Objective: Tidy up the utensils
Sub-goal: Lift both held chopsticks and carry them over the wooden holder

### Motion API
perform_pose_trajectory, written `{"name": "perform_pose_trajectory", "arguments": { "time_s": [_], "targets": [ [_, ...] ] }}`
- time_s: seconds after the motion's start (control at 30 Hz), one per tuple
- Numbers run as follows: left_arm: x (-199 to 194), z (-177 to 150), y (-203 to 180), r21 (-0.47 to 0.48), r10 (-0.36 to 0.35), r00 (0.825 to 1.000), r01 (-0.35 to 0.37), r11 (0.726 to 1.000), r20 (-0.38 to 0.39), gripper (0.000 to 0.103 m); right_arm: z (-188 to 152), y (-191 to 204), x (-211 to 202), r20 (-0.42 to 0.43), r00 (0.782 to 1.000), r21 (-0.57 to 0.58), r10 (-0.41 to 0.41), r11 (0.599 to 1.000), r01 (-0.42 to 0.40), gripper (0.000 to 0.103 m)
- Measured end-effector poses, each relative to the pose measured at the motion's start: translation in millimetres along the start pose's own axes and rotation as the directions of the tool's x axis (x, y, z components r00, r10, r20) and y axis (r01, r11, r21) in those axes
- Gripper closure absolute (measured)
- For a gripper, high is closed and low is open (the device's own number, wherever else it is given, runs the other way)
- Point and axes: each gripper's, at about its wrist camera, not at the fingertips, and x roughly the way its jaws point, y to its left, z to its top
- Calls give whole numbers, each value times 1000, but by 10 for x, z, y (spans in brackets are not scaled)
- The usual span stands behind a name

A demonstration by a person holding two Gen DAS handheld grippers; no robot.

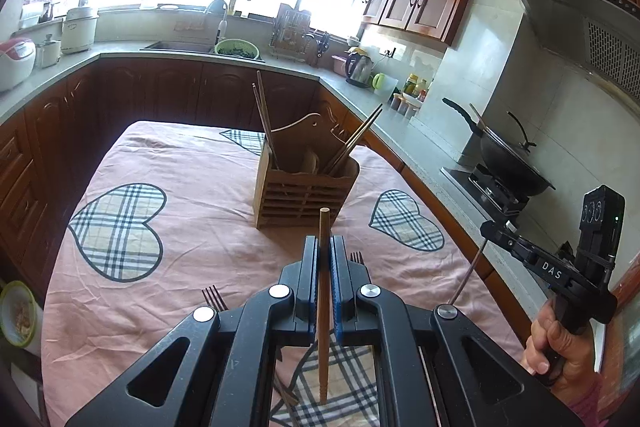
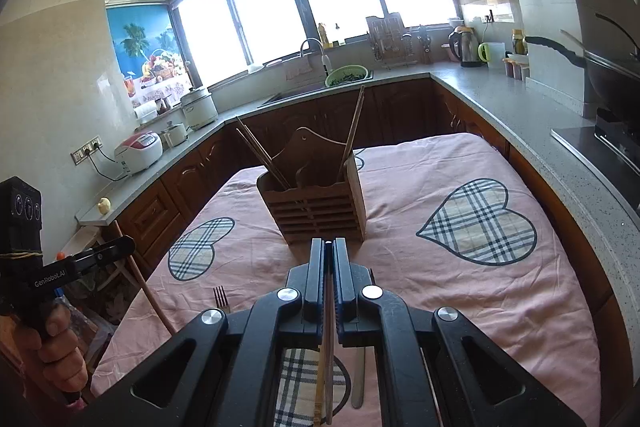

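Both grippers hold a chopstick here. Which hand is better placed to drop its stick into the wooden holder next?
Probably the right gripper: its tips sit just before the holder with its chopstick aimed there. The left gripper is aligned but looks farther back.

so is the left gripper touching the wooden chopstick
Touching: the left wrist view shows the left gripper with jaws shut on the wooden chopstick, which stands upright between them.
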Motion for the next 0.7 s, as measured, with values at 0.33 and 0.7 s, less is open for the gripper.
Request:
{"name": "perform_pose_trajectory", "arguments": {
  "time_s": [0.33,0.7],
  "targets": [
    [31,123,111,-23,20,997,-18,1000,76,99,204,33,-9,63,998,-2,9,1000,-9,99],
    [153,393,274,-58,34,982,-23,998,184,99,536,1,64,173,985,23,11,1000,-15,99]
  ]
}}
